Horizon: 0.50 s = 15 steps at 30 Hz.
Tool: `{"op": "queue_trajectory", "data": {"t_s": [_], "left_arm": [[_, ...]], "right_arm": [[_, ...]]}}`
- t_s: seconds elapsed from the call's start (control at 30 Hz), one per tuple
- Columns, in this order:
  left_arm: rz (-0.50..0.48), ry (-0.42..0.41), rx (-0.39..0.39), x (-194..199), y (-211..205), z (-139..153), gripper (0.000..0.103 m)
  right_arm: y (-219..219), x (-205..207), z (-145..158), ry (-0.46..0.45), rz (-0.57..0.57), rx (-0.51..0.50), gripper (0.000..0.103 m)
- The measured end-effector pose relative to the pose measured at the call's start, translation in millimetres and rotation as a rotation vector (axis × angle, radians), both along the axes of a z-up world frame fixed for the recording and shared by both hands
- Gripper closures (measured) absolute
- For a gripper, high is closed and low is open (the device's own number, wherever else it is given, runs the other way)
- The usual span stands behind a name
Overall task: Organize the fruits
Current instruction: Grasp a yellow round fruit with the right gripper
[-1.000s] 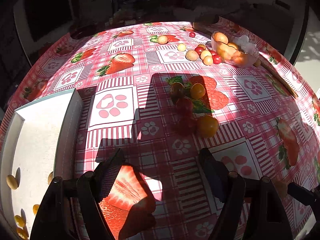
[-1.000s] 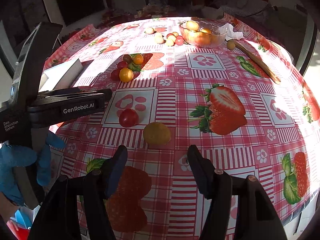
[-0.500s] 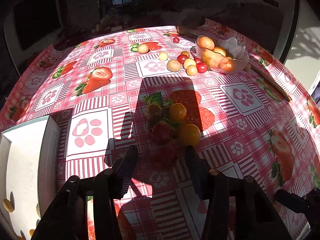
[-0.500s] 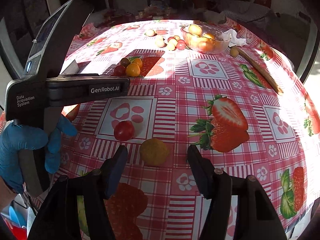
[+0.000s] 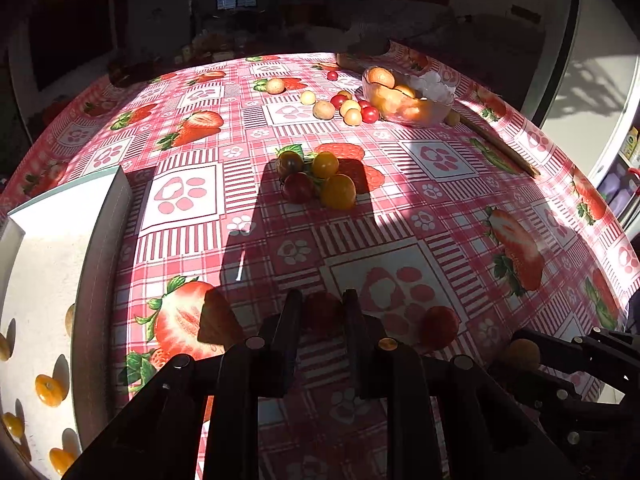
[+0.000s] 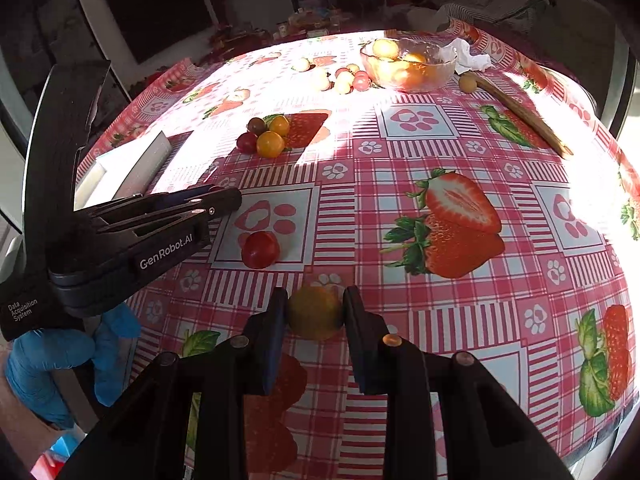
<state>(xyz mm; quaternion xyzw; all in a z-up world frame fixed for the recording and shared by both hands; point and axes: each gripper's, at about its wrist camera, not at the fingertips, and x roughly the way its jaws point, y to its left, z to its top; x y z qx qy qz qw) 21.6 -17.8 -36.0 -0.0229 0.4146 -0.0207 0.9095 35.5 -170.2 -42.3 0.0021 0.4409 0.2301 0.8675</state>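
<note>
grippers both clamp fruit at bottom centre of their views, jaws having just closed: the left gripper (image 5: 320,312) pinches a dark red tomato (image 5: 322,314), the right gripper (image 6: 314,312) a yellow tomato (image 6: 315,312). another red tomato (image 6: 260,249) lies left of centre on the tablecloth (image 6: 400,208).

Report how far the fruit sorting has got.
Done: several yellow fruits lie in the white tray. In hand: the left claw grips a red tomato; the right claw grips a yellow one. Left: a loose tomato, the cluster and the fruits by the bowl.
</note>
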Motion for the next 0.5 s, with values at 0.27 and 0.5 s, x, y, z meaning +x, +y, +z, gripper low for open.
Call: {"op": "queue_trajectory", "data": {"t_s": [0.27, 0.5], "left_arm": [[0.038, -0.018, -0.033, -46, 3, -3, 0.081], [0.053, -0.02, -0.072, -63, 4, -3, 0.081]], "right_arm": [[-16, -19, -2, 0.029, -0.03, 0.035, 0.072], [-19, -26, -1, 0.054, -0.035, 0.036, 0.072]]}}
